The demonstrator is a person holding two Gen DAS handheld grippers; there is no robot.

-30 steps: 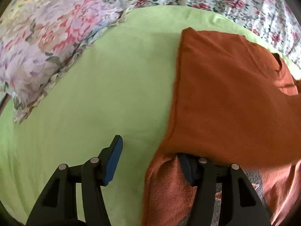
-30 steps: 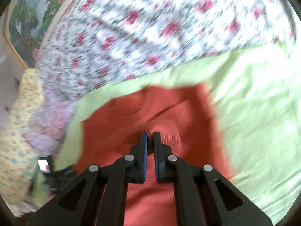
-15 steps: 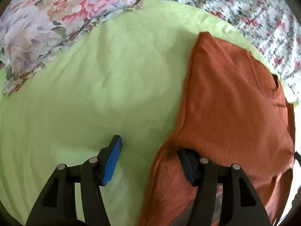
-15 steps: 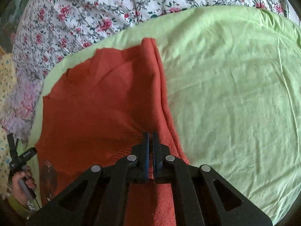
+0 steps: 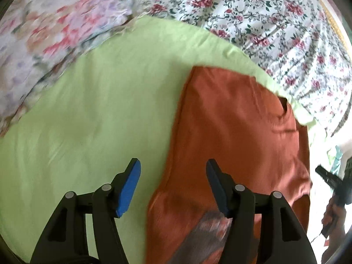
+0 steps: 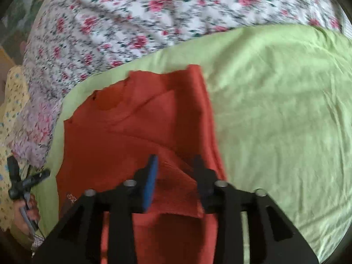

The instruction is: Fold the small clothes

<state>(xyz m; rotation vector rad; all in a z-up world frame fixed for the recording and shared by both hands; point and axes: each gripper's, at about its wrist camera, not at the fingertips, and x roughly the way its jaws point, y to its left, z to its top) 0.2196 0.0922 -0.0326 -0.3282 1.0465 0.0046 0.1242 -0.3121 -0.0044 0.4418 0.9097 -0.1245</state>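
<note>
An orange T-shirt [image 5: 231, 121] lies on the green sheet [image 5: 99, 110], collar at the far end, its long sides folded inward. My left gripper [image 5: 173, 176] hovers over the shirt's left edge. Its jaws are opening; the edge lies below the gap and neither pad touches it. In the right wrist view my right gripper [image 6: 176, 176] is low over the shirt [image 6: 114, 145] near its right folded edge. Its jaws are opening, and a ribbed flap of the cloth lies loose between the pads.
A rose-print quilt [image 5: 264, 17] borders the far side of the sheet [image 6: 275, 110]. A pastel floral pillow [image 5: 44, 33] lies at the far left. A hand [image 6: 28, 213] with the other gripper shows at the left edge of the right wrist view.
The right gripper went from shut on a shirt fold to parted, dropping the flap onto the shirt. The left gripper lifted, and its right finger came clear of the shirt's edge.
</note>
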